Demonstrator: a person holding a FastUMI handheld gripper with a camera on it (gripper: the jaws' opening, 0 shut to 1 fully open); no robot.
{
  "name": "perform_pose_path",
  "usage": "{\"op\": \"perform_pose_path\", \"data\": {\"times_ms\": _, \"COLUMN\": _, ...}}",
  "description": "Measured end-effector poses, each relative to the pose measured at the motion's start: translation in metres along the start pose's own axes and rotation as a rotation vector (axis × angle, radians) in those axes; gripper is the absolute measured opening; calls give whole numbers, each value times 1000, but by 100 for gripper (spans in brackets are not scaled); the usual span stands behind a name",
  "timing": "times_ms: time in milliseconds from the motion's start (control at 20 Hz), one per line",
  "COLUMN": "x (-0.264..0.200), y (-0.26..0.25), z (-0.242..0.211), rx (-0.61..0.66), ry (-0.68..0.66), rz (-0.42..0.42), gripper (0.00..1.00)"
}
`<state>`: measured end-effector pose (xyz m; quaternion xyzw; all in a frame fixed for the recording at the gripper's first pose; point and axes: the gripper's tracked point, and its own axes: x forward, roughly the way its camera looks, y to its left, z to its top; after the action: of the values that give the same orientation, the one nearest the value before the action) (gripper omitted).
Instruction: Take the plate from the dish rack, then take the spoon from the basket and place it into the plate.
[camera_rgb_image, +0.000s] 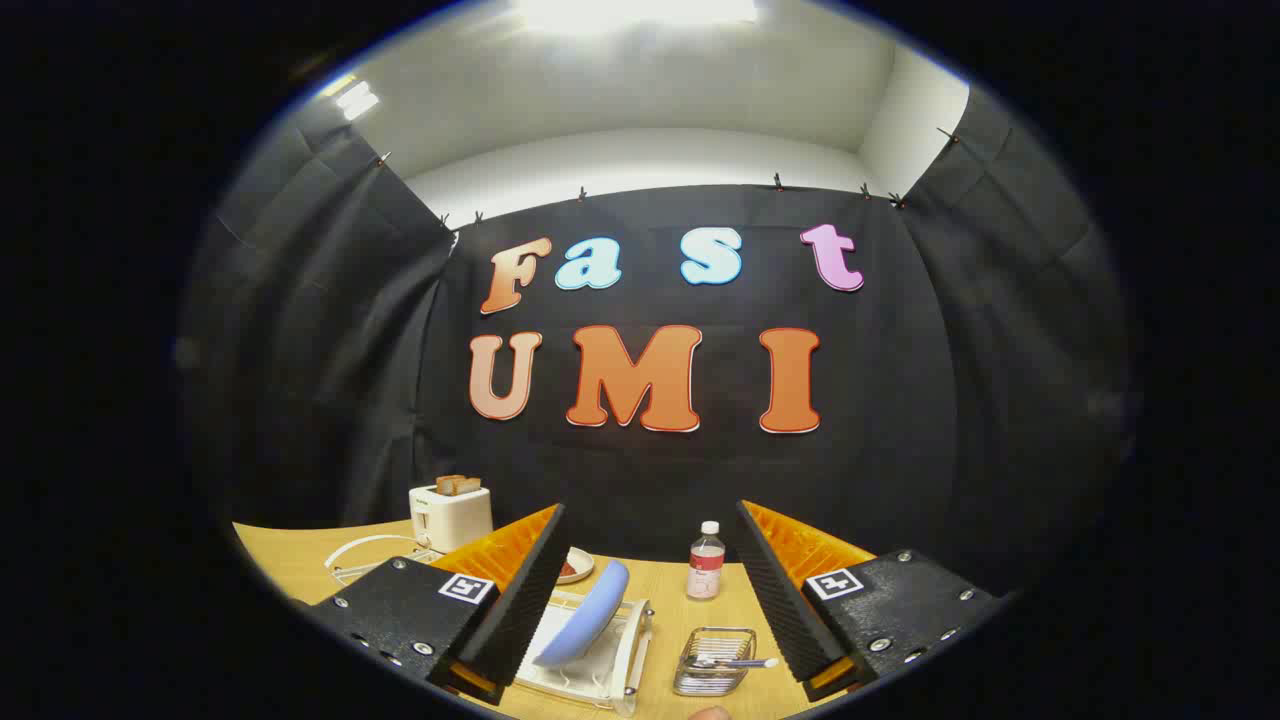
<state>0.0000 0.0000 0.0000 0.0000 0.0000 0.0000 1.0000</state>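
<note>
Between the spread fingers of the hand-held gripper (648, 590), a plate (585, 628) is seen propped in a dish rack (628, 668) on the counter (300, 565).

The hand-held gripper is held wide open and empty, above and short of the rack. The plate stands tilted on edge in the rack, nearer the left finger; it is judged stiff, smooth and breakable, so its raised upper rim would best be pinched firmly and lifted clear without scraping. Just beside the rack, a wire basket (714, 662) holds the spoon (738, 662), laid across it; light and thin, it would best be taken by the handle. Beyond the fingers a bottle (706, 563), a small dish (576, 565) and a toaster (450, 515) with bread in its slots are seen.
</note>
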Motion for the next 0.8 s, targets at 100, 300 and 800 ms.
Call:
{"op": "perform_pose_path", "data": {"times_ms": 100, "x": 2, "y": 5, "z": -2, "rx": 5, "ry": 7, "rz": 4, "gripper": 98}}
{"op": "perform_pose_path", "data": {"times_ms": 300, "x": 4, "y": 12, "z": -5, "rx": 17, "ry": 21, "rz": 13, "gripper": 98}}
{"op": "perform_pose_path", "data": {"times_ms": 800, "x": 10, "y": 20, "z": -10, "rx": 20, "ry": 47, "rz": 20, "gripper": 98}}
